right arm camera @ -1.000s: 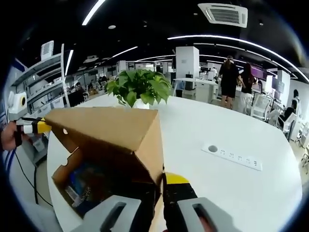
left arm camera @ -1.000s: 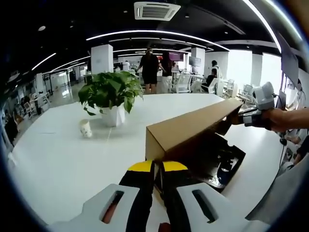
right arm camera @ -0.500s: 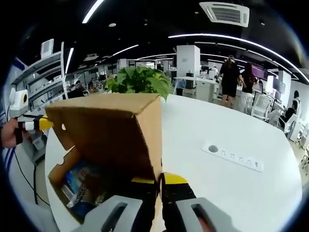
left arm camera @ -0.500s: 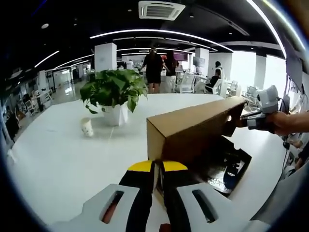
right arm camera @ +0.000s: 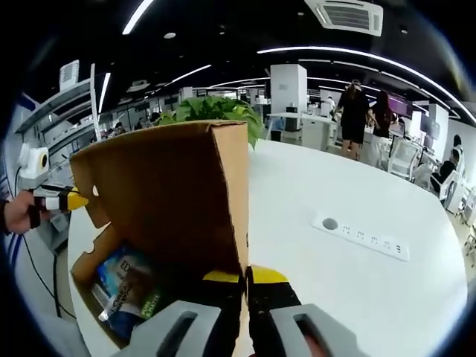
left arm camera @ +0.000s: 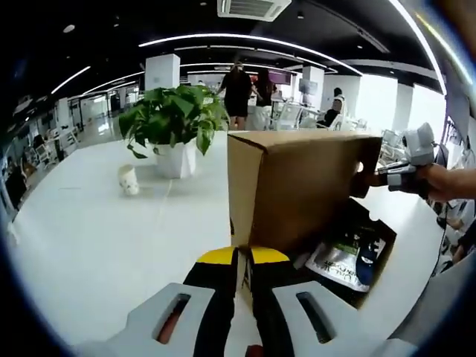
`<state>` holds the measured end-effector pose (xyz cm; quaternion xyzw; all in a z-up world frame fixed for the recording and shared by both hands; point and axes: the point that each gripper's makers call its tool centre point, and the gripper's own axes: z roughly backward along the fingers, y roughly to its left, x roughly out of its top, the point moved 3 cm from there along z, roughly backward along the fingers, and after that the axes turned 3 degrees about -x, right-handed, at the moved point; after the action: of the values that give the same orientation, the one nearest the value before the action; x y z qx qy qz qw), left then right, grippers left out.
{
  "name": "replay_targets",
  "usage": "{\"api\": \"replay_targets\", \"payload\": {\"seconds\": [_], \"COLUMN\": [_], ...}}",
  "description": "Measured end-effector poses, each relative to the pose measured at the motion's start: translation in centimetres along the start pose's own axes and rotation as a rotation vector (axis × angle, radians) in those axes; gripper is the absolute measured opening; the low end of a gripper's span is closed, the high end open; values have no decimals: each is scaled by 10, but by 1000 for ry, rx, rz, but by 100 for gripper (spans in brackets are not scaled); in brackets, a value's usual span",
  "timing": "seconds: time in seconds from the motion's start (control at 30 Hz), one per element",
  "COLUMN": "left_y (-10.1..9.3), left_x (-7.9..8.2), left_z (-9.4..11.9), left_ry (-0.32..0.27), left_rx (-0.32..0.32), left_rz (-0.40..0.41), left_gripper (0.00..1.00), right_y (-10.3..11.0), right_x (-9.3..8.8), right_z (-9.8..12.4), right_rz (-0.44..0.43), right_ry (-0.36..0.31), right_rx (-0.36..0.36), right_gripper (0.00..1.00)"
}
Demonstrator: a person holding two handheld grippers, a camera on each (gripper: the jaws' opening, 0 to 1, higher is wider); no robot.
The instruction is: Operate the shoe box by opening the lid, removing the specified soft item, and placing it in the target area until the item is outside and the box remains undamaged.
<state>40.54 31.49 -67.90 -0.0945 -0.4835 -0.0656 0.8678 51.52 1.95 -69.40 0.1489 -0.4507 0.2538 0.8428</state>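
Print on the packet [right arm camera: 123, 286] in the box is too blurred to read.

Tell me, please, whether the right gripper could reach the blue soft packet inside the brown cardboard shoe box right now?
Probably not yet: the right gripper is shut on the raised brown cardboard lid, as is the left gripper. The blue soft packet lies uncovered below, so a freed gripper could likely drop in.

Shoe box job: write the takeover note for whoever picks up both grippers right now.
Left gripper: shut on one end of the lid.
Right gripper: shut on the lid's other end.
Shoe box: on the white table, lid raised about upright, box looks undamaged.
Soft item: a blue-and-green packet lies inside the box.
Done: lid opened.
Left: let go of the lid, lift the packet out, set it in the target area.
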Motion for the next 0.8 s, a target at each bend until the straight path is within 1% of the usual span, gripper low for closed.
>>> {"api": "replay_targets", "payload": {"seconds": [0.1, 0.17, 0.23, 0.47, 0.8], "left_y": [1, 4, 6, 9, 16], "left_x": [0, 0, 0, 3, 8], "left_z": [-3, -5, -8, -14, -25], "left_ry": [8, 8, 10, 7, 16], "left_rx": [6, 7, 7, 14, 19], "left_rz": [0, 21, 37, 53, 46], "left_gripper": [3, 3, 3, 3, 3], "right_y": [-1, -1, -2, -3, -6], "right_x": [0, 0, 0, -2, -2], "right_z": [-3, -6, -9, -16, -27], "right_rz": [4, 10, 7, -11, -16], "right_ry": [6, 13, 19, 33, 47], "right_rx": [5, 7, 7, 10, 12], "right_gripper": [0, 0, 0, 0, 0]}}
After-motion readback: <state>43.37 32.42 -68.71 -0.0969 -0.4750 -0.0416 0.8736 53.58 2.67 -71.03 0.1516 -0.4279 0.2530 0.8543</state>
